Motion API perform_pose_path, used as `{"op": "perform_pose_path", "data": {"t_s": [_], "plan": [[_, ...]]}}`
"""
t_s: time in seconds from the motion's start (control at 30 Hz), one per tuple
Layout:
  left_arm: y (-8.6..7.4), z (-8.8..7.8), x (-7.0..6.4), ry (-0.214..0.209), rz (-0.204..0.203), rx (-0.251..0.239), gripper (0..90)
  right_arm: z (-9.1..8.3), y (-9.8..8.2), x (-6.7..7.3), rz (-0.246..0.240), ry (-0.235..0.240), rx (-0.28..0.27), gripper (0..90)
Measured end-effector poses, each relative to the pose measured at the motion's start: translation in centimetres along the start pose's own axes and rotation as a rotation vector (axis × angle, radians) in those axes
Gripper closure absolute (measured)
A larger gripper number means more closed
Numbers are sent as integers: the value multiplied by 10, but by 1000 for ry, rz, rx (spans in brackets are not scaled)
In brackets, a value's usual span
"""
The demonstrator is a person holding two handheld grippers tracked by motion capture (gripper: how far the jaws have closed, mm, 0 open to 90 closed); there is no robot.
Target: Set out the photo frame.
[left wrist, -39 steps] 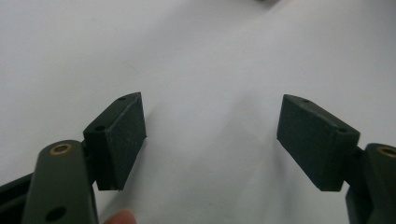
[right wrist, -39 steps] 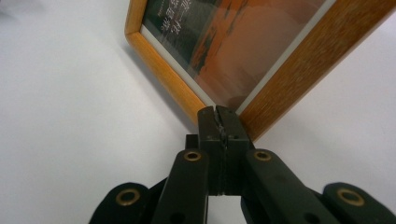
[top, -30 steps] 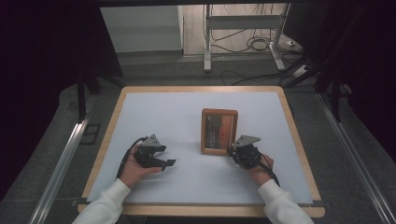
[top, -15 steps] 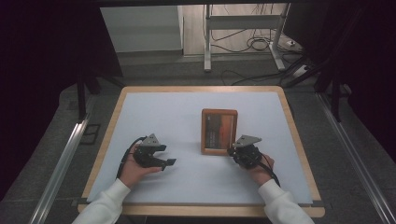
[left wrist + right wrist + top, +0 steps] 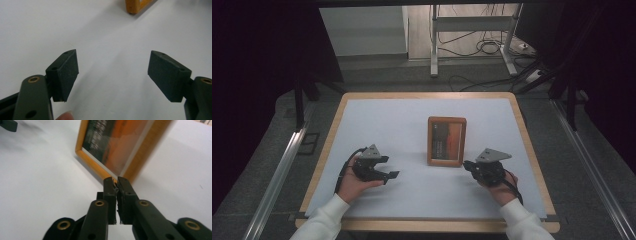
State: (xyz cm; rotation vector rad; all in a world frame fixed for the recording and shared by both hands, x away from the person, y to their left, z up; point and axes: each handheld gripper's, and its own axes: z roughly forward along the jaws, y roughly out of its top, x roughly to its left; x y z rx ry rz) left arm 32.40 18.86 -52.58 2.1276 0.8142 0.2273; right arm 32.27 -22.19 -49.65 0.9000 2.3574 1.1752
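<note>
Right gripper view: right gripper point(image 5: 115, 180) jaws just cracking apart, nearly together, nothing between them, tips at picture frame point(image 5: 117, 145) corner, 12 o'clock. It has backed off since. Left gripper point(image 5: 112, 72) spread, idle.

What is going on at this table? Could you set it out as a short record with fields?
surface: white table top with a wooden rim
object: wooden picture frame, lying flat near the middle
left gripper: jaws wide open, nothing between them, left of the frame
right gripper: jaws almost together with a thin gap, having just been opening; tips at the frame's near corner, no grip visible
hands: one holds each gripper, in white sleeves
</note>
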Motion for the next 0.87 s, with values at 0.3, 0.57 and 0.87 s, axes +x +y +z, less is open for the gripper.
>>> {"op": "perform_pose_path", "data": {"t_s": [0.3,0.57,0.87], "plan": [[-1,-3,-3,4,-1,-7,244,-29,-34,-22,145,-51,-54,344],[-1,-2,-5,-1,-5,-7,244,-39,-48,-30,190,-78,-57,272],[-1,-2,-6,5,-6,-12,244,-40,-44,-30,171,-103,-68,211]]}}
